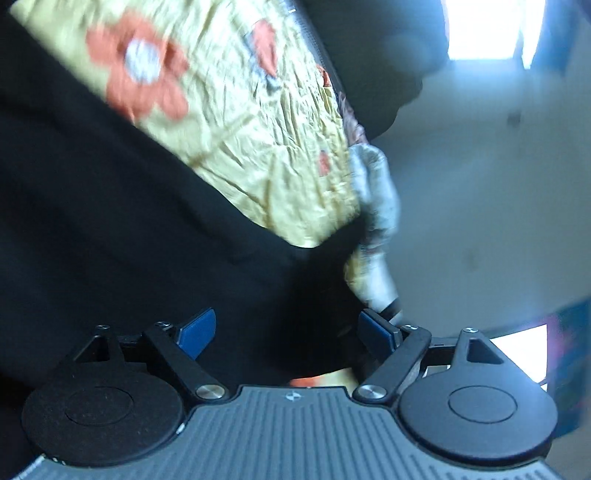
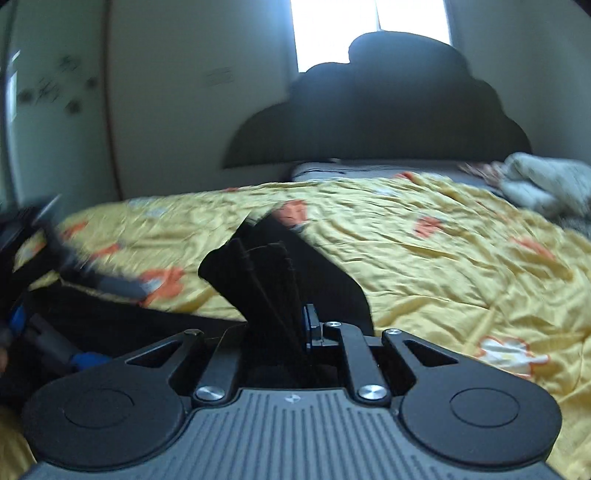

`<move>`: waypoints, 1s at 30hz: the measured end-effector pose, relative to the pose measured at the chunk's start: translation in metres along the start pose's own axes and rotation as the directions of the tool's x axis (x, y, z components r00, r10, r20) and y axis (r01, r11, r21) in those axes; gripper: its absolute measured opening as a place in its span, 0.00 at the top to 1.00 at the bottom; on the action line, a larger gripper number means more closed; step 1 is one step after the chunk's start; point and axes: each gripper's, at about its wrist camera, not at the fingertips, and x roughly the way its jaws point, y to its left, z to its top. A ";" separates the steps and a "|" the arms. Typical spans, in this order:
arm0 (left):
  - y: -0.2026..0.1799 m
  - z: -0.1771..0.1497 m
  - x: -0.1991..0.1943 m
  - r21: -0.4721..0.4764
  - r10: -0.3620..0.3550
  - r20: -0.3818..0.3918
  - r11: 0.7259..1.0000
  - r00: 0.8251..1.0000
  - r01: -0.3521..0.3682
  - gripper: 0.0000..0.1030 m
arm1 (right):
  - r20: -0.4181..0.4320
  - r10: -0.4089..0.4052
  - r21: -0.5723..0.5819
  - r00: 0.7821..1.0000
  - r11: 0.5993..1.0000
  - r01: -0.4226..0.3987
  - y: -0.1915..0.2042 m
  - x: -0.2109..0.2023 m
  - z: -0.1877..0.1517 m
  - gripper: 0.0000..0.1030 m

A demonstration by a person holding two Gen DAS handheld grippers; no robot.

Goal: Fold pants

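Note:
The black pants [image 1: 110,229] fill the left and lower part of the left wrist view, close to the camera, over the yellow flowered bedspread [image 1: 236,122]. My left gripper [image 1: 288,328] is open, its blue pads wide apart with black cloth between and in front of them. In the right wrist view my right gripper [image 2: 291,325] is shut on a thick bunched edge of the black pants [image 2: 273,266], held up above the bedspread [image 2: 443,251]. The left gripper [image 2: 55,332] shows blurred at the far left of that view.
A dark scalloped headboard [image 2: 369,122] stands at the far end of the bed under a bright window [image 2: 369,29]. A pale crumpled blanket [image 2: 546,181] lies at the far right. A white wall [image 2: 166,110] is on the left.

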 end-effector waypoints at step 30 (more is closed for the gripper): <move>-0.044 -0.020 0.016 0.406 0.193 0.174 0.880 0.966 -0.249 0.90 | -0.054 -0.042 -0.400 0.998 0.916 0.017 0.060 -0.018 -0.031 0.48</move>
